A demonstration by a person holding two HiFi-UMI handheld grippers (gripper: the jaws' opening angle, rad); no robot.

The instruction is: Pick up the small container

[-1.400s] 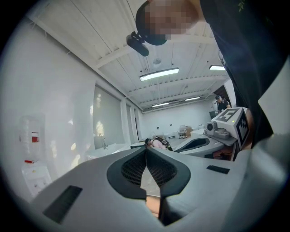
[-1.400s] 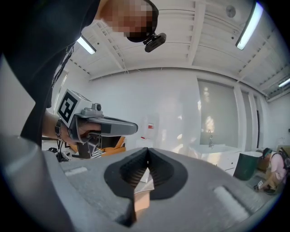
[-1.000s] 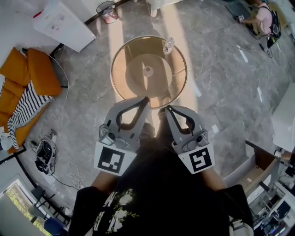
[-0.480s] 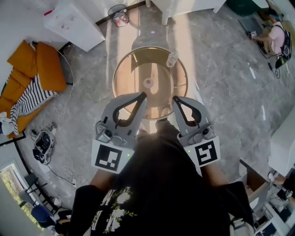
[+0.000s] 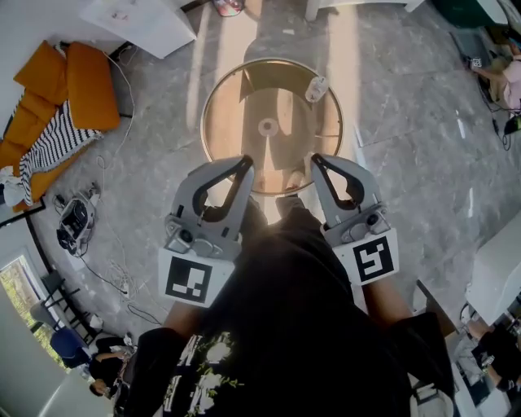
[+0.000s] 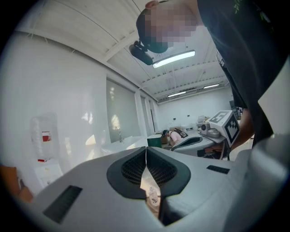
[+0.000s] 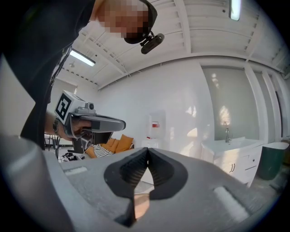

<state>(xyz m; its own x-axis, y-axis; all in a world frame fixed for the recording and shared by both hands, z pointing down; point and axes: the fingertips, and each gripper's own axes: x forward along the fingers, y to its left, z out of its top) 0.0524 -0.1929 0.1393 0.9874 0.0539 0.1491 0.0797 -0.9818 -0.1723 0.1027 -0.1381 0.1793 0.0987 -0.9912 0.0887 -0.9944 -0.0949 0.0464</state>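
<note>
The small container [image 5: 316, 88], a little clear bottle, stands near the far right rim of a round glass table [image 5: 216, 98] with a gold edge. Both grippers are held side by side over the table's near edge, well short of the container. My left gripper [image 5: 244, 161] has its pads pressed together with nothing between them, as the left gripper view shows [image 6: 146, 150]. My right gripper [image 5: 317, 160] is likewise shut and empty [image 7: 147, 152]. Each gripper view shows the other gripper alongside, the right one [image 6: 213, 131] and the left one [image 7: 93, 123]. Neither gripper view shows the container clearly.
An orange sofa [image 5: 77, 77] with a striped blanket stands at the left. A white cabinet [image 5: 138, 20] is at the back left, cables and a device [image 5: 73, 228] lie on the floor. A person [image 5: 505, 73] sits at the far right. A sink counter [image 7: 226, 147] lines the wall.
Both grippers have moved forward together to the table's near edge, and the table now lies closer below me. Both stay shut.
</note>
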